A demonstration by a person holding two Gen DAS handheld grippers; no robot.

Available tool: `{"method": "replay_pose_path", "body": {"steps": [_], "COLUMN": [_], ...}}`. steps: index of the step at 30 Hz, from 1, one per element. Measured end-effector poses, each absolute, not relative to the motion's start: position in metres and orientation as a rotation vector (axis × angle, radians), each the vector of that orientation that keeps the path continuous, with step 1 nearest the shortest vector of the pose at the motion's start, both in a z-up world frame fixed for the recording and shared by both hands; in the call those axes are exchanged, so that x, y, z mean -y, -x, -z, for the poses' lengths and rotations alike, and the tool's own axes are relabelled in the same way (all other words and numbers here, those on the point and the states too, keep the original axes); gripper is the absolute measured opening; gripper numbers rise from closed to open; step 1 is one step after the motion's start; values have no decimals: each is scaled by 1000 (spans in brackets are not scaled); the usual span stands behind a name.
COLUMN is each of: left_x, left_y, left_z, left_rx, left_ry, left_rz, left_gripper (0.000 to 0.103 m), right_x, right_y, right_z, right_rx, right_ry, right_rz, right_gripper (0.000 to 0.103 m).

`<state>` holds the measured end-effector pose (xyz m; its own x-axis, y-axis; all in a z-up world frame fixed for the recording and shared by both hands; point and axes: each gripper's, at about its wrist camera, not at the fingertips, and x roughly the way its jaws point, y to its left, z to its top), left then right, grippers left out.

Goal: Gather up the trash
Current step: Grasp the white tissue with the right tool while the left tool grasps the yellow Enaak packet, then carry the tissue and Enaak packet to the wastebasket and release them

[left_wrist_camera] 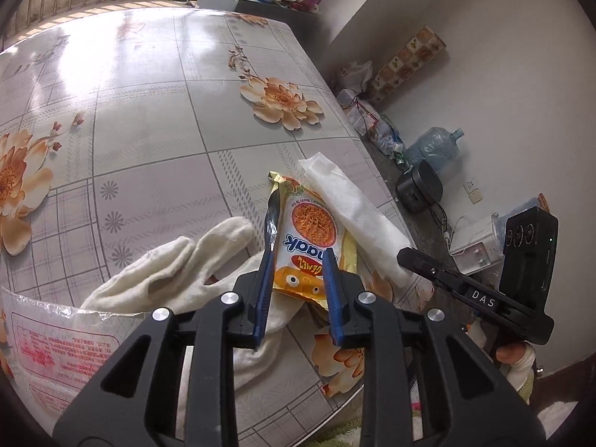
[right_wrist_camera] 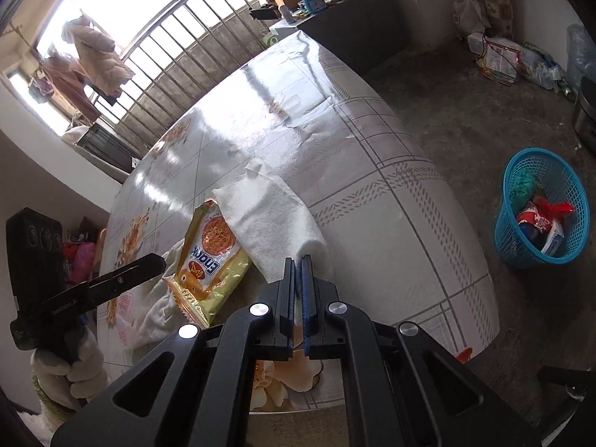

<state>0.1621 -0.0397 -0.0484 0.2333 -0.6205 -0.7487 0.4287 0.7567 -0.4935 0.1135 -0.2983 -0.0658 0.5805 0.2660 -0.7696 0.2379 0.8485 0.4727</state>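
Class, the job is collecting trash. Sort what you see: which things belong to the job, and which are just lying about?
Belongs to the job:
- snack wrapper, between the left gripper's fingers
- white tissue, at the shut right gripper
- blue basket on the floor, already holding rubbish

Just lying about:
- white cloth
- water jug
- printed plastic bag
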Motion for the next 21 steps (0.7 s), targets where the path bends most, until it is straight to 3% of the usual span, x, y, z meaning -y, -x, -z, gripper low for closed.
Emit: {"method": "replay_pose_path", "body": {"steps": [21], "left_x": [65], "left_y": [-186], "left_z": [59], "left_rx": [-1107], "left_ry": [71], "left_rz": [662], "left_gripper": [24], "right_x": [316], "right_y": [-106], "right_z": [87], "right_rx": [-970], "right_ry": [-663], "right_rz": [-55], "right_gripper": [4]}}
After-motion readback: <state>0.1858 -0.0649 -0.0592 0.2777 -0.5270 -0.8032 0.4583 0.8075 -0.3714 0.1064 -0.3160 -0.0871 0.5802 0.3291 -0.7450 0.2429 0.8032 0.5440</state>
